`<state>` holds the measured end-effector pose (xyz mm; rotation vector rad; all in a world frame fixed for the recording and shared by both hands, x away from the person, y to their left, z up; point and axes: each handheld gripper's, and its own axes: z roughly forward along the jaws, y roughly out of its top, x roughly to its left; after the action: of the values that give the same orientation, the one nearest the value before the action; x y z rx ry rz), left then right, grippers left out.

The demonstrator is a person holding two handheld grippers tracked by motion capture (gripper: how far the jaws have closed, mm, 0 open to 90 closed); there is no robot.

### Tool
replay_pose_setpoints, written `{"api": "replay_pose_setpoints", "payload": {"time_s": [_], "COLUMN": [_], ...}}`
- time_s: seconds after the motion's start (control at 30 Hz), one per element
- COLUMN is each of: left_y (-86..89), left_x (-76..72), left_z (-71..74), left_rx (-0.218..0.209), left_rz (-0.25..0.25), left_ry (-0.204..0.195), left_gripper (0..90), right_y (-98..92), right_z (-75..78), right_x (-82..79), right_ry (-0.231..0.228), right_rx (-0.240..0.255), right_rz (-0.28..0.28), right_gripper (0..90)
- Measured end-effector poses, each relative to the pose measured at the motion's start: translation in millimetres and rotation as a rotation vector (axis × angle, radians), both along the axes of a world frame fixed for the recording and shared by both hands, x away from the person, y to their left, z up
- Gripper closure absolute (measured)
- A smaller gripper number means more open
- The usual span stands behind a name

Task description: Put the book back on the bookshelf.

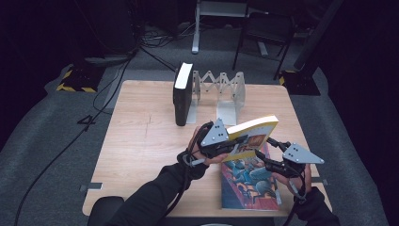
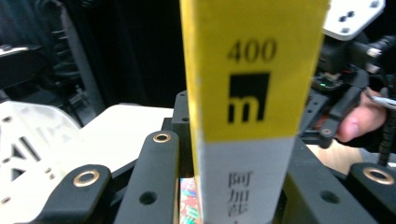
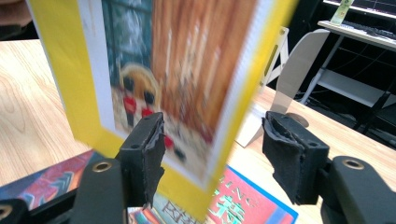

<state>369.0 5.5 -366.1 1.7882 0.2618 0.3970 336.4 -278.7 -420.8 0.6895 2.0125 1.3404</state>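
Left hand-held gripper [image 1: 235,142]: clamped tight on spine of yellow book [image 1: 254,133], lifted off table [image 1: 141,136], tilted above colourful book [image 1: 247,183] lying flat. Right hand-held gripper [image 3: 212,149]: jaws half open astride yellow book's lower cover edge, left pad near or touching cover, right pad apart. Pickup done; shelving beside black book [image 1: 182,93] at folding bookend rack [image 1: 221,92] judged left. Cover picture blurred; contact at left pad unclear.

A dark recording studio: black drapes, floor cables [image 1: 123,70], lone wooden table [image 1: 141,136].

black book [image 1: 182,94], folding rack [image 1: 221,92], table [image 1: 141,136]
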Motion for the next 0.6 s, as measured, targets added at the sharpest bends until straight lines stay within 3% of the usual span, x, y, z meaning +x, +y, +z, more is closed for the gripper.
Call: {"api": "replay_pose_setpoints", "payload": {"time_s": [0.4,0.6], "left_y": [41.5,67.4], "left_x": [9.1,19.6], "left_z": [8.4,9.6], "left_rx": [0.003,-0.006], "left_rz": [0.167,0.297], "left_ry": [-0.014,-0.030], "left_gripper": [75.0,75.0], "right_y": [-17.1,-19.9], "right_z": [-3.9,-5.7], "right_x": [2.1,3.1], "right_ry": [0.031,0.043], "right_rx": [0.020,0.010], "right_rz": [-0.041,-0.052], "right_gripper": [39.2,38.8]}}
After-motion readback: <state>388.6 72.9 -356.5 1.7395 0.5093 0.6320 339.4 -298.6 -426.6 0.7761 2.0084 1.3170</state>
